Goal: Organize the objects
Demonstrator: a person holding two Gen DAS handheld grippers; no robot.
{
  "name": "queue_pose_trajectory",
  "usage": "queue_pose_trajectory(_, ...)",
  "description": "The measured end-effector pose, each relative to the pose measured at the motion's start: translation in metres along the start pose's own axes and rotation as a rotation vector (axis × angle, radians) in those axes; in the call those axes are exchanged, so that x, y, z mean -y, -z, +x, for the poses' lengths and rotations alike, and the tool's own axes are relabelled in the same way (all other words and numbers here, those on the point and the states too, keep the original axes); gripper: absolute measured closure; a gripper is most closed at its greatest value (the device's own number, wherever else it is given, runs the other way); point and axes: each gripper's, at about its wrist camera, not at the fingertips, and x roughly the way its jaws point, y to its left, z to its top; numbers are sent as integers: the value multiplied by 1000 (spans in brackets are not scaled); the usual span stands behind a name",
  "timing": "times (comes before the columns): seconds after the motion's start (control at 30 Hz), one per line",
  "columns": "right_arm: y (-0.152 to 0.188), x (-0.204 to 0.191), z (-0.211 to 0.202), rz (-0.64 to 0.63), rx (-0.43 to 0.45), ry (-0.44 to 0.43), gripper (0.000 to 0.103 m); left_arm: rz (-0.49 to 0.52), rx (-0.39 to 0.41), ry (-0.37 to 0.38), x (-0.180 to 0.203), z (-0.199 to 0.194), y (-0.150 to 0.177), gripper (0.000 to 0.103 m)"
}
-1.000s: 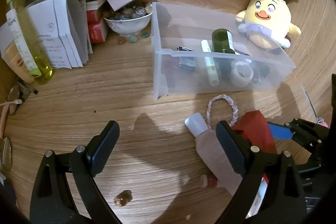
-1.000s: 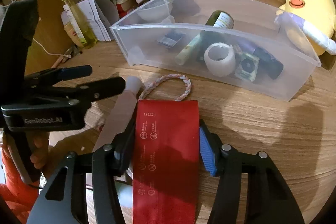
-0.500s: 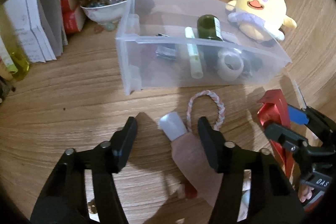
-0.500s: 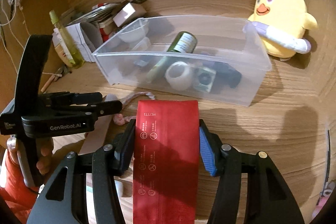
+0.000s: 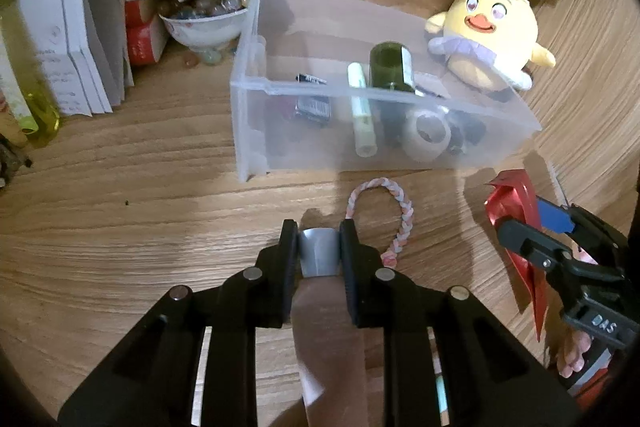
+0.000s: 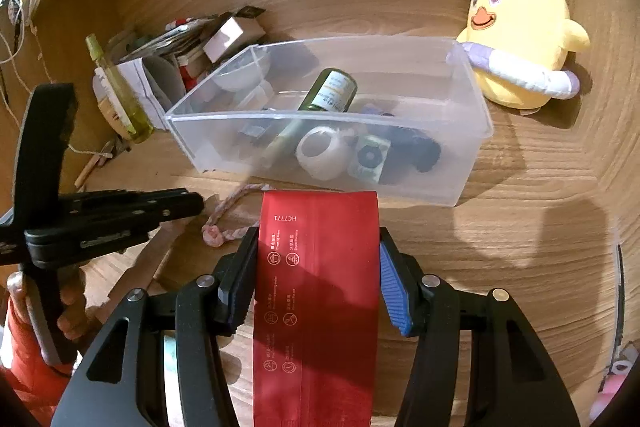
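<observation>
Now left gripper (image 5: 319, 253), wide apart a sec ago, is closing on bottle (image 5: 320, 259) cap near bin (image 5: 256, 131); right gripper (image 6: 316, 279) is clamping red pouch (image 6: 316, 287). Both look ready for binning.

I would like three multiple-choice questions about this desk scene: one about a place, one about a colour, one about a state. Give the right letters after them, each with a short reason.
1. Where does the braided loop lie?
A. inside the clear bin
B. on the desk in front of the clear bin
C. on the plush chick

2. What colour is the flat packet in the right gripper?
A. red
B. green
C. white

3. What is between the left gripper's closing jaws?
A. nothing
B. a marble
C. the grey cap of a pinkish bottle

Answers:
1 B: it lies on the wood before the clear bin.
2 A: its face is plainly red.
3 C: both pads flank the cap.
</observation>
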Motion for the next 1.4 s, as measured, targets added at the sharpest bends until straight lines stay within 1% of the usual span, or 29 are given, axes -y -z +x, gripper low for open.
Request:
queue_pose_trajectory(0.53,-19,14,-20,28,80,35,52,-10,170,22,1,-68,-11,83)
queue_pose_trajectory(0.7,-23,16,-25,29,93,41,52,-5,212,44,0,-89,-14,83)
queue_pose_trajectory(1.03,-27,18,-27,31,110,49,52,27,270,64,13,-110,-22,83)
queue_pose_trajectory(1.4,-42,19,-35,22,156,61,52,63,338,87,27,-123,-50,83)
